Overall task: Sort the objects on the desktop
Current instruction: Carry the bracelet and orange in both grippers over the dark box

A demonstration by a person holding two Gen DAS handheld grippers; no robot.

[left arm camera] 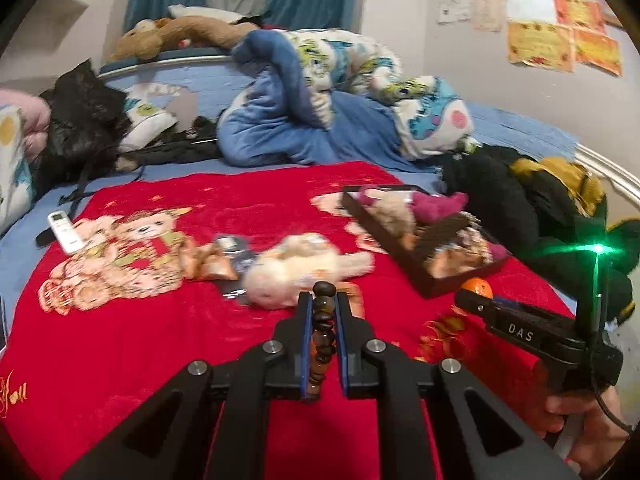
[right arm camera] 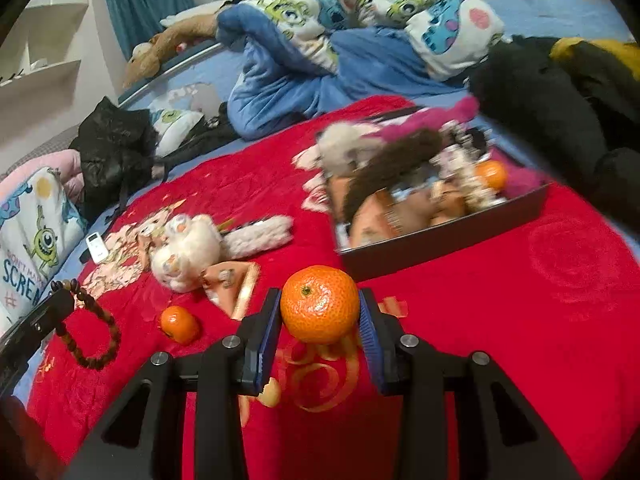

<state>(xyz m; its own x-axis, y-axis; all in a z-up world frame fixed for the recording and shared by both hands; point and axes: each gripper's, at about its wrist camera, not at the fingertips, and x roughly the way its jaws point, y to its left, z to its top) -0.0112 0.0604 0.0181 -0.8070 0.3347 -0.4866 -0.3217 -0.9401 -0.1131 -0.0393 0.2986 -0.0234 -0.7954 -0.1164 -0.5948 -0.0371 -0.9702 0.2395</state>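
Note:
In the left wrist view my left gripper (left arm camera: 323, 300) is shut on a string of brown beads (left arm camera: 322, 332) held upright between its blue pads. The right wrist view shows the same bead bracelet (right arm camera: 96, 332) hanging as a loop from the left gripper (right arm camera: 60, 304). My right gripper (right arm camera: 320, 294) is shut on a tangerine (right arm camera: 319, 308) above the red blanket (right arm camera: 520, 340); this tangerine (left arm camera: 478, 288) also shows at the right gripper's (left arm camera: 472, 294) tip. A second tangerine (right arm camera: 180, 324) lies on the blanket. A dark tray (right arm camera: 440, 244) holds plush toys and another tangerine (right arm camera: 492, 174).
A white plush toy (right arm camera: 188, 252) and a small orange packet (right arm camera: 232, 280) lie left of the tray. A white remote (left arm camera: 66, 232) rests at the blanket's left edge. Rumpled blue bedding (left arm camera: 300, 120) and black jackets (left arm camera: 500, 200) crowd the far side of the bed.

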